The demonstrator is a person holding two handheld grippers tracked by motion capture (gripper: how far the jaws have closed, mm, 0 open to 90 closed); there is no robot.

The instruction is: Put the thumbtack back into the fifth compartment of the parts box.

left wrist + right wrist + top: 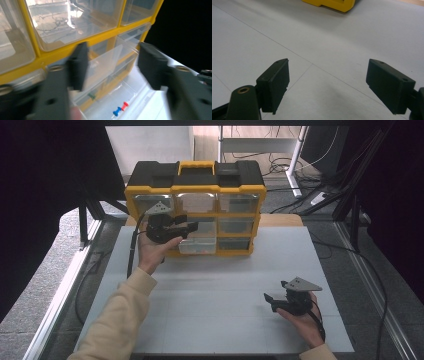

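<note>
A yellow and black organizer box (195,182) with clear drawers stands at the back of the white table (220,285). Its bottom middle drawer (197,246) is pulled out. In the left gripper view that drawer (130,100) holds a blue pushpin (116,111), a red pushpin (125,105) and a green one (91,95). My left gripper (191,226) hovers at the box's front, just above the pulled-out drawer, and stands open (113,52) with nothing held. Low over the bare table at the front right, my right gripper (270,302) is open and empty (328,65).
The box takes up the table's back middle; its yellow corner (332,3) appears far ahead of the right gripper. Cables (300,165) and a black frame (360,175) lie beyond the table's edges. Metal rails (60,295) run along both sides.
</note>
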